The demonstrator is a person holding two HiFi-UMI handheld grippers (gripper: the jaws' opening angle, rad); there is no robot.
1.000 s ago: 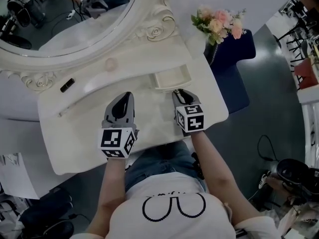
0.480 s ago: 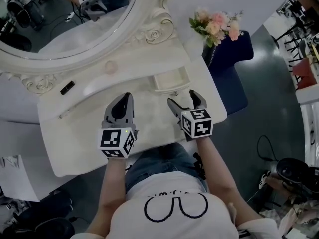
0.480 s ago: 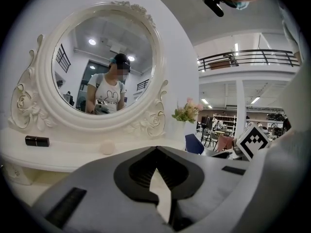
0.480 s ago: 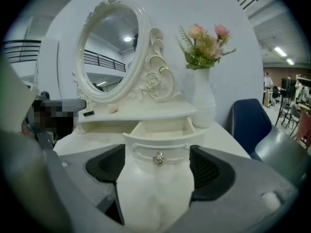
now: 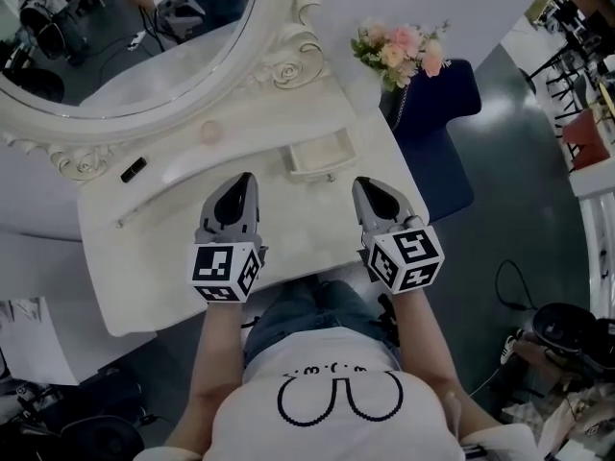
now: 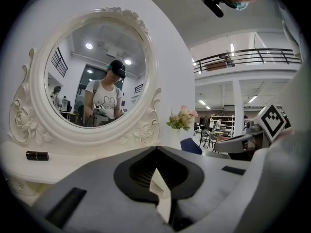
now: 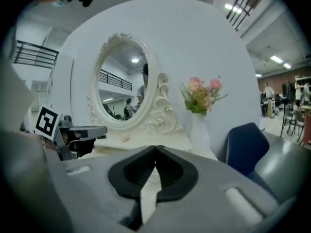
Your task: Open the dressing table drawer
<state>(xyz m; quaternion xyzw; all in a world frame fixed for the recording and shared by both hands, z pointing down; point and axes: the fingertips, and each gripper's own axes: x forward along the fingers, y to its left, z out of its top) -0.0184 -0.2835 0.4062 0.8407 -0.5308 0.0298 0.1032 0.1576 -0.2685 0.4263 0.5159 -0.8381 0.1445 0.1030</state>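
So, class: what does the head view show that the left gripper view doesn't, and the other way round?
Only the head view: the small drawer, standing open, and the person's white shirt. Only the left gripper view: the balcony railing high in the hall behind. Both: the oval mirror, the flowers and the blue chair.

Drawer [image 5: 319, 153] juts over tabletop [image 5: 163, 277]; mirror [image 5: 125, 36] behind, flowers [image 5: 399, 46] right, tube [image 5: 134, 169] left.
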